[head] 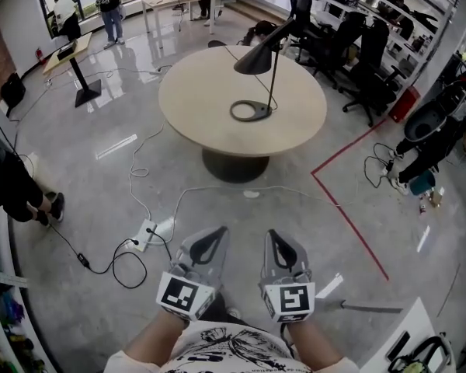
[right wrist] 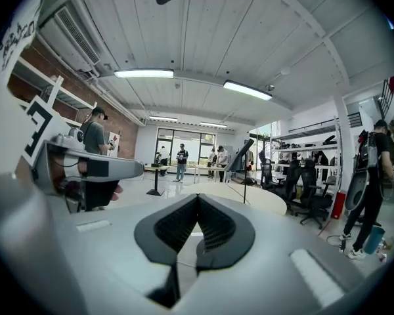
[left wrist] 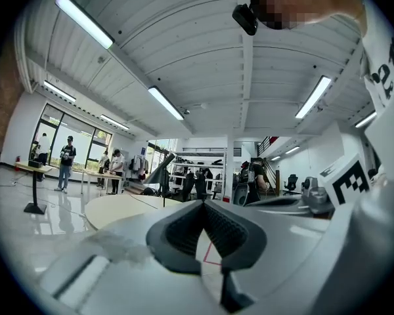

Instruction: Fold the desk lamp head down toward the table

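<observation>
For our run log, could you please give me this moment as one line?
left tongs: shut, empty | right tongs: shut, empty | black cone-shaded desk lamp: standing on round beige table, untouched

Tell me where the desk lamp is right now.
In the head view, the desk lamp stands on the right half of the round table, in the upper middle of the picture, with black office chairs beyond it to the right.

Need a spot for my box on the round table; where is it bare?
The table's whole left half is bare, from its left rim to the lamp's ring base. The near strip between that base and the front rim is free too. Right of the stem only a narrower band remains, and office chairs crowd that side.
</observation>
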Demonstrator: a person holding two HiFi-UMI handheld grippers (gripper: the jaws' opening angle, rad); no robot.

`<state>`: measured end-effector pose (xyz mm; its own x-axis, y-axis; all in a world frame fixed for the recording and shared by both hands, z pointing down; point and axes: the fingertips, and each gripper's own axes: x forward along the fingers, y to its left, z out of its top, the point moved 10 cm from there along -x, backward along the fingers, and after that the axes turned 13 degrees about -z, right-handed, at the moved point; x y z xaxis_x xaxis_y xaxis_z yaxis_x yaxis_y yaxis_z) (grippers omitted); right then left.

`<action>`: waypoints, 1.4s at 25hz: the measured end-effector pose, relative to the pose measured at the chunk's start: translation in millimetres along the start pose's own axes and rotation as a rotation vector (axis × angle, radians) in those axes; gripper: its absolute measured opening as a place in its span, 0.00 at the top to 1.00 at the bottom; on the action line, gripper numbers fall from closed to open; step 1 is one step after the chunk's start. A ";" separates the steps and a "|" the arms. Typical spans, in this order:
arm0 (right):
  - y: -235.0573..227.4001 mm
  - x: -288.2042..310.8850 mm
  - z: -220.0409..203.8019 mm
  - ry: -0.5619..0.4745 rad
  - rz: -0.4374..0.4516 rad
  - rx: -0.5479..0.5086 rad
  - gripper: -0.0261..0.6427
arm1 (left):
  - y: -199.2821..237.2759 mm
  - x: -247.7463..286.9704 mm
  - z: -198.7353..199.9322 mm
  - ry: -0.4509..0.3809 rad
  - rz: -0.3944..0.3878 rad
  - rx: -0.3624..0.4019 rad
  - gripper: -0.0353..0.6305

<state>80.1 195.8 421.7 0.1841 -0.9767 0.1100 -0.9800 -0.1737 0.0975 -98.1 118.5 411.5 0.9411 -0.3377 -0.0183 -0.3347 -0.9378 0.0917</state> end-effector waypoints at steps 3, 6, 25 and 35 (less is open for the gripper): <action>-3.5 -20.5 -2.2 -0.019 -0.012 -0.009 0.95 | -17.2 -7.6 -4.1 0.000 0.000 0.004 0.94; 0.1 -36.2 -5.3 -0.026 -0.005 -0.014 0.95 | -27.6 -19.5 -7.3 -0.005 -0.003 -0.004 0.94; 4.9 -68.5 -0.3 -0.033 0.017 0.022 0.95 | -52.7 -46.7 3.0 -0.041 0.016 0.017 0.94; 5.3 -75.3 -4.0 -0.012 -0.011 0.014 0.95 | -53.2 -54.4 1.4 -0.038 -0.003 -0.003 0.94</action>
<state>61.3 269.0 417.8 0.1939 -0.9762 0.0974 -0.9789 -0.1861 0.0845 -131.6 186.7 406.3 0.9394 -0.3382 -0.0564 -0.3321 -0.9385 0.0947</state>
